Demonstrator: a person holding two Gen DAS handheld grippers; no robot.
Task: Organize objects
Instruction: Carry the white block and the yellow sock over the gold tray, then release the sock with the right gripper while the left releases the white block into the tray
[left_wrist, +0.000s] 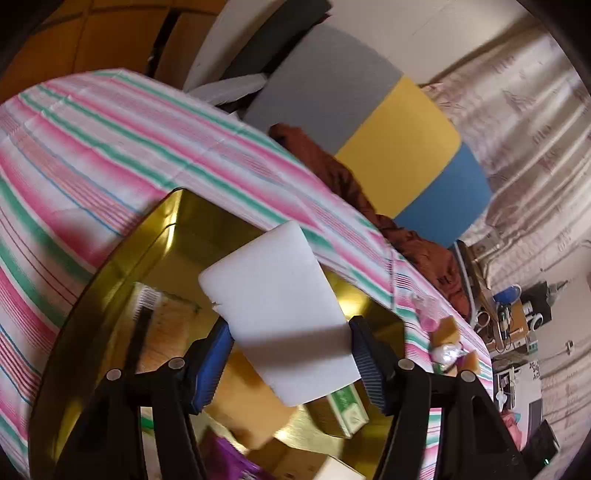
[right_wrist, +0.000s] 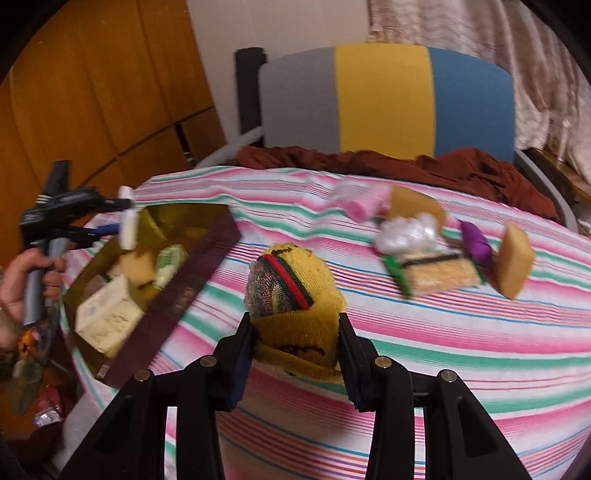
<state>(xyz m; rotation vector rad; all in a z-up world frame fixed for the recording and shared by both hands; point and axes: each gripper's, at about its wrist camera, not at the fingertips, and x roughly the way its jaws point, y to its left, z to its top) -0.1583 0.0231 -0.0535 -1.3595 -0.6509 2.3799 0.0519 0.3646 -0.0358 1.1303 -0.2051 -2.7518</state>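
Note:
My left gripper (left_wrist: 290, 332) is shut on a white foam block (left_wrist: 277, 306) and holds it above the gold-lined box (left_wrist: 110, 266). The box holds a brush, a tan sponge (left_wrist: 243, 402), a green-and-white packet (left_wrist: 347, 404) and other items. In the right wrist view the left gripper (right_wrist: 122, 221) hovers over the same box (right_wrist: 192, 280) at the left. My right gripper (right_wrist: 295, 332) is shut on a rolled yellow sock (right_wrist: 295, 291) with red and green stripes, above the striped tablecloth (right_wrist: 443, 332).
On the cloth at the back right lie a pink roll (right_wrist: 364, 206), tan sponges (right_wrist: 513, 258), a crumpled clear wrapper (right_wrist: 406, 232), a purple item (right_wrist: 476, 240) and a green-edged scrubber (right_wrist: 436, 273). A brown cloth (right_wrist: 461, 170) and a grey, yellow and blue chair (right_wrist: 384, 99) stand behind.

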